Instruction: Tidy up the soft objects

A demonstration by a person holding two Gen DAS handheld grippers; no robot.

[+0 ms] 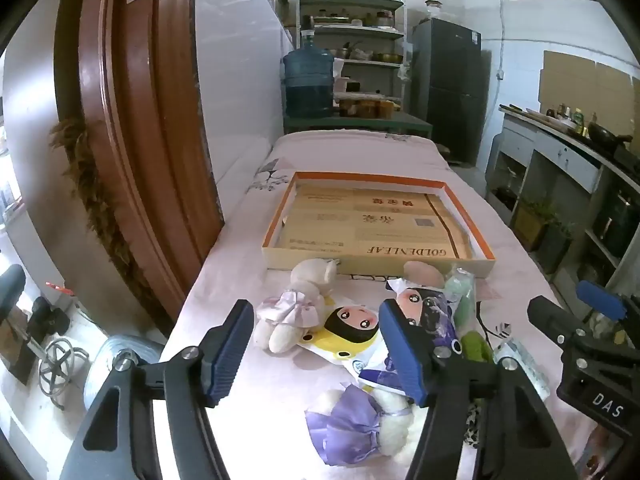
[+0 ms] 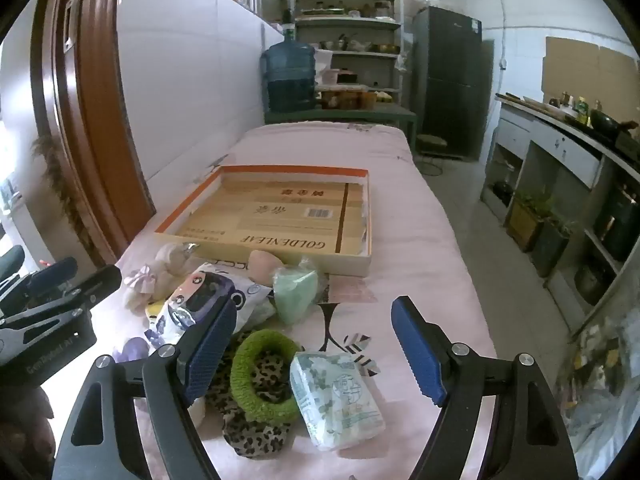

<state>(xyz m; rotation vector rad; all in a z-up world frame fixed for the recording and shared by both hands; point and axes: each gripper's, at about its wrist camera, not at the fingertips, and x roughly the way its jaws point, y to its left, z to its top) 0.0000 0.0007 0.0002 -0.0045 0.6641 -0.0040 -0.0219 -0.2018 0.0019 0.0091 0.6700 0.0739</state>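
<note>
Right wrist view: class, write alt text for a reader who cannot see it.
The right gripper hangs open over a green-cuffed leopard slipper and a tissue pack on a pink-sheeted table. Beyond lie plush toys and an empty shallow box.

Blue water jug (image 1: 308,82) beside cluttered green shelves (image 1: 352,32), dark fridge (image 1: 446,84), brown door frame (image 1: 132,120).

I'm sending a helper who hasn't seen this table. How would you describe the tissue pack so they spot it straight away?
Start at the shallow orange-rimmed box on the pink tablecloth, then come towards the near edge. The tissue pack lies flat beside the green fuzzy ring. It is the only flat, pale plastic packet printed with leaves; its neighbours are fuzzy or plush.
</note>
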